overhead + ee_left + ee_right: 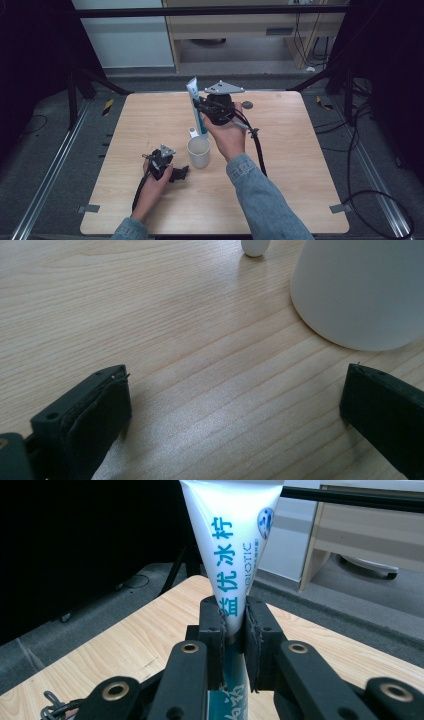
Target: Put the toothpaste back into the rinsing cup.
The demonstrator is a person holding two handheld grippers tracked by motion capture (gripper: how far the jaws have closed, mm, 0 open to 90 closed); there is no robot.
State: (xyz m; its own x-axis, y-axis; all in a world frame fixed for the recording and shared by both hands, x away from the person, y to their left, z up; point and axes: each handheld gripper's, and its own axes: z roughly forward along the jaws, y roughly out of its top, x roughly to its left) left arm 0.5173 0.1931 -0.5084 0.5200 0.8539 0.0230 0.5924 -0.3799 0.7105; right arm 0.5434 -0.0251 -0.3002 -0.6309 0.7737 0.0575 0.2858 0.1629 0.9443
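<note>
A tube is being held upright above the table, just behind the cup, cap downward. It is being pinched mid-body between the closed jaws of the right gripper. The left gripper is being rested on the table just left of the cup, jaws spread wide, nothing between them.

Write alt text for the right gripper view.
The right gripper clamps a white toothpaste tube with blue Chinese lettering, held upright with its flat crimped end on top. Behind it are a light wooden table, grey floor and a pale cabinet.
</note>
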